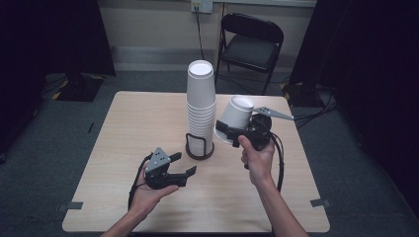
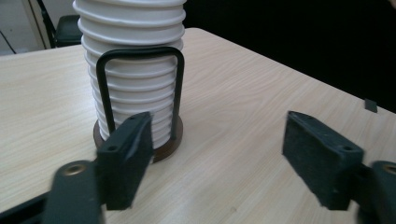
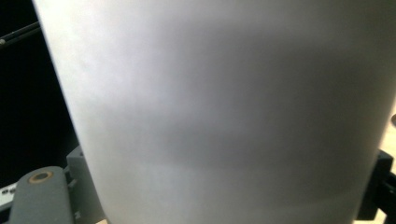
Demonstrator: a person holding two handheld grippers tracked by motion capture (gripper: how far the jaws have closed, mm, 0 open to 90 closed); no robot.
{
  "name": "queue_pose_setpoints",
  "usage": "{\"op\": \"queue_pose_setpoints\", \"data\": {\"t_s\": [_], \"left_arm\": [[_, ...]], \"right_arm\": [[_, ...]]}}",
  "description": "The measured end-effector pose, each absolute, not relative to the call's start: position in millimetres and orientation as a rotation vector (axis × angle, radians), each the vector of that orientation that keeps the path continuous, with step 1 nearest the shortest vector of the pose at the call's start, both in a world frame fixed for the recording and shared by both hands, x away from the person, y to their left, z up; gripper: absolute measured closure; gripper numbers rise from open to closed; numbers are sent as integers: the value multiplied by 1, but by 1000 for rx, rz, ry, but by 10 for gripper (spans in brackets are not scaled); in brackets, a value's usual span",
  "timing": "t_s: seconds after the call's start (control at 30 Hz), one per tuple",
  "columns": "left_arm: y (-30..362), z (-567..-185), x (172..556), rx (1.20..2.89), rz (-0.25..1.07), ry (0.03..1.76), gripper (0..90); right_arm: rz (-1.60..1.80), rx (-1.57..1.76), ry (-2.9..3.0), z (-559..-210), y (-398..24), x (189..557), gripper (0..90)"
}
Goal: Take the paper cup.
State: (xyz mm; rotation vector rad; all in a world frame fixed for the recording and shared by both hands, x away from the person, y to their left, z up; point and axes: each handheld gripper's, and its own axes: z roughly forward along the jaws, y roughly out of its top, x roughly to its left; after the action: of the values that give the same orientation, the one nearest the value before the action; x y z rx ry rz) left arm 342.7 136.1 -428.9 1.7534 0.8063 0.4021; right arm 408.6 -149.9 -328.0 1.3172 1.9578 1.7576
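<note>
The right gripper (image 1: 232, 132) is clamping a single white paper cup (image 1: 236, 118) across its lower wall, bottom end toward the stack and open mouth tilting up and away, just beside the tall stack of cups (image 1: 201, 106). The cup is looking light, thin-walled and easily crushed, so a gentle pinch low on the wall, where the base is stiffening it, is probably serving best. The left gripper (image 1: 182, 164) is resting in the hand with its jaws standing wide and nothing between them, pointing toward the black wire holder (image 2: 140, 88) and its round base (image 2: 164, 150). The holder's loop and the leaning stack are standing closest in the way on the wooden table (image 1: 138, 128); a folding chair (image 1: 252, 44) is standing well beyond it.
</note>
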Motion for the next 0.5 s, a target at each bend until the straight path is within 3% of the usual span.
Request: {"op": "queue_pose_setpoints", "data": {"t_s": [0.5], "left_arm": [[133,-433,340,1757,444,808,302]], "right_arm": [[1774,1415,2046,-367,-143,391,128]]}}
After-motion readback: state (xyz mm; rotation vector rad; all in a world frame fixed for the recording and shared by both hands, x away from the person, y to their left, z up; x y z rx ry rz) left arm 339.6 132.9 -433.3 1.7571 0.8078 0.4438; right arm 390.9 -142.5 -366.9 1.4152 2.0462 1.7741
